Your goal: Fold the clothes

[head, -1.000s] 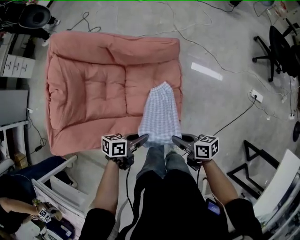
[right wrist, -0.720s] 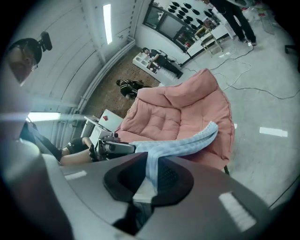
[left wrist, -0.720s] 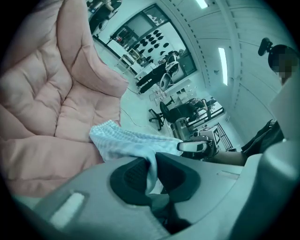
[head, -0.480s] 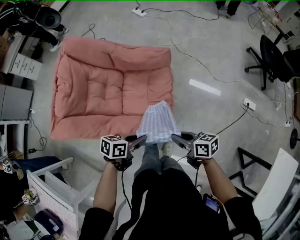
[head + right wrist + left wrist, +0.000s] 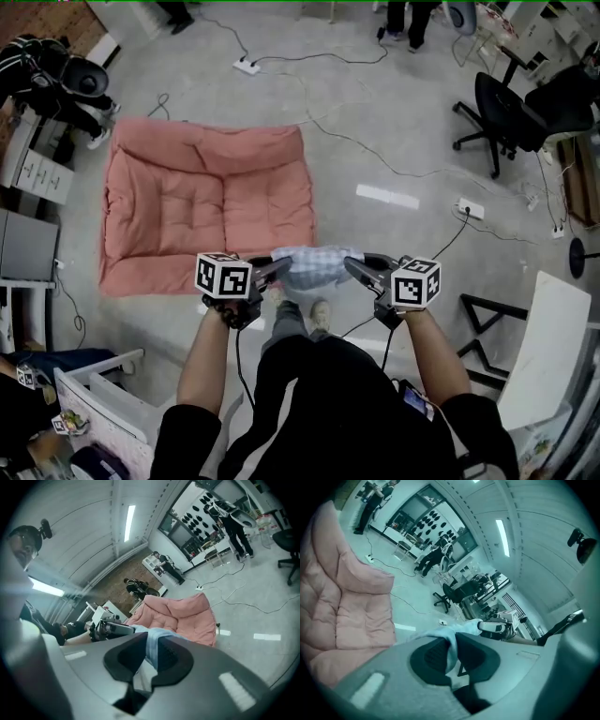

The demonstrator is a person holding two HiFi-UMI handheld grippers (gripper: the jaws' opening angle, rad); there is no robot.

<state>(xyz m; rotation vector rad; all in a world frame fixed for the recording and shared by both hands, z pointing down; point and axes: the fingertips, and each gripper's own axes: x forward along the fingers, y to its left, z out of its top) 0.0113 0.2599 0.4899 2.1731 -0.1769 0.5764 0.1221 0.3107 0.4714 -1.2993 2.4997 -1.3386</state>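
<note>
A light blue checked garment hangs bunched between my two grippers, above the concrete floor and just off the near right corner of the pink quilted mat. My left gripper is shut on its left edge; the cloth is pinched between the dark pads in the left gripper view. At the garment's right edge my right gripper is likewise shut, with the fabric squeezed between its pads. Each gripper view shows the other gripper across the cloth. How far the garment hangs down is hidden.
The floor carries loose cables and a power strip. A black office chair stands far right, a white board and a black frame near right. Shelves and a cart line the left edge. People stand at the far end.
Both grippers have risen together with the garment. It was lying stretched over the mat's near edge and now hangs gathered between them, off the mat. The view has pulled higher.
</note>
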